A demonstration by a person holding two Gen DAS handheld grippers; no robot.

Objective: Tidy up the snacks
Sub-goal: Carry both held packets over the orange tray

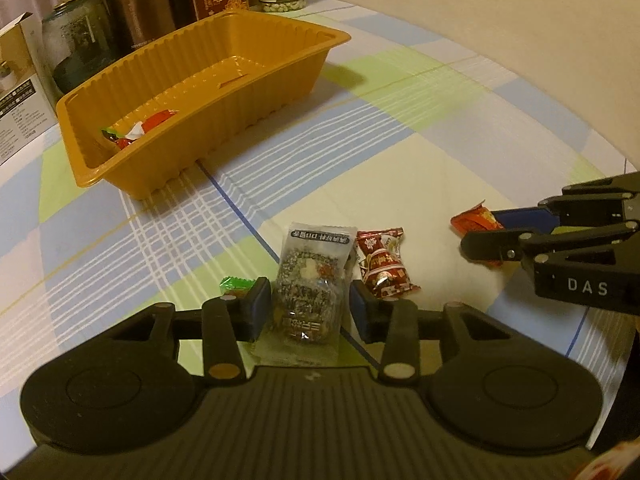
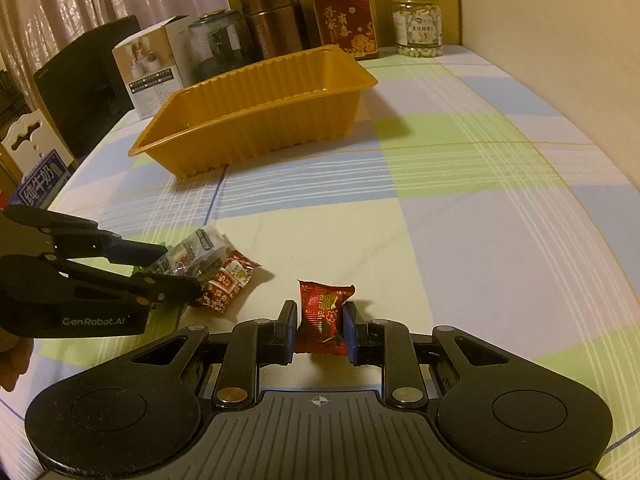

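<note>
An orange plastic tray (image 1: 280,92) stands at the back left and holds a few wrapped candies (image 1: 136,130); it also shows in the right wrist view (image 2: 256,128). My left gripper (image 1: 308,308) is closed around a clear packet of dark seed snack (image 1: 312,280) on the tablecloth. A red-and-white candy (image 1: 384,266) lies just right of it, a small green candy (image 1: 236,285) just left. My right gripper (image 2: 320,330) is shut on a red wrapped candy (image 2: 324,312), low over the cloth.
Against the back wall stand a brown canister (image 2: 276,20), a red box (image 2: 346,20), a jar of nuts (image 2: 418,24), a glass jar (image 2: 214,46) and a white carton (image 2: 154,70). The checked tablecloth (image 2: 460,200) covers the table.
</note>
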